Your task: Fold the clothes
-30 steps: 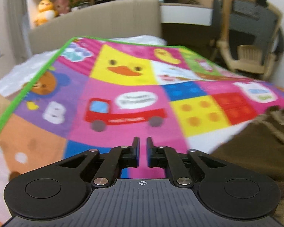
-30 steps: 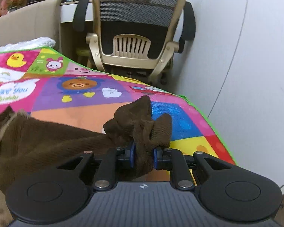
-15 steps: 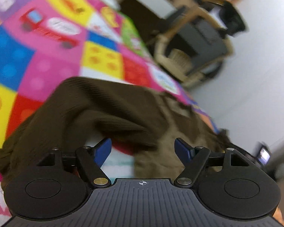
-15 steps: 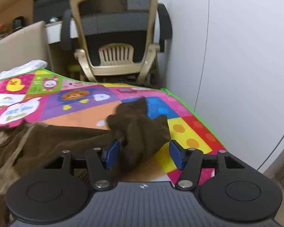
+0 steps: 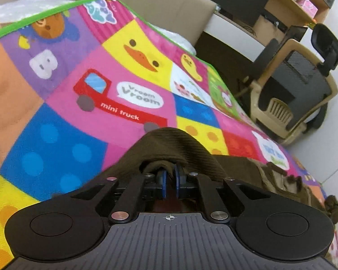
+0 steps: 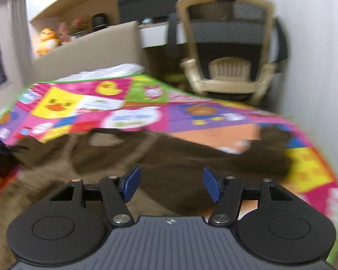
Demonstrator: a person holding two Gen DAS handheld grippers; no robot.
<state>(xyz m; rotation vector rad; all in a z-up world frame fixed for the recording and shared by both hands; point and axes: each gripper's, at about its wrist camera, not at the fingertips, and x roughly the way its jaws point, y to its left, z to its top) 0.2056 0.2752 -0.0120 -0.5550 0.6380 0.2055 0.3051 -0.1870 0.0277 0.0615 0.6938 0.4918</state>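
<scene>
The left gripper (image 5: pixel 169 181) is clamping a raised fold of the dark brown ribbed knit garment (image 5: pixel 175 148), its blue pads (image 5: pixel 161 180) sitting almost together with the cloth bunched up over and around them. The fold is standing up in a hump just in front of the gripper, over the pink and yellow squares of the bright patchwork children's play mat (image 5: pixel 83 90) that is covering the bed. The rest of the garment is trailing off toward the mat's right edge, where a lighter tan part (image 5: pixel 279 180) is lying crumpled.

The right gripper (image 6: pixel 170 185) is standing with its jaws wide apart and holding nothing; its blue pads (image 6: pixel 130 182) are hovering above the garment (image 6: pixel 169 155), which is lying spread across the near part of the mat (image 6: pixel 146 103), one sleeve end reaching toward the mat's right edge. This view is blurred.

Beyond the far right corner of the bed, a beige and black mesh office chair (image 6: pixel 232 51) is standing beside a white wall (image 6: pixel 315 45).
</scene>
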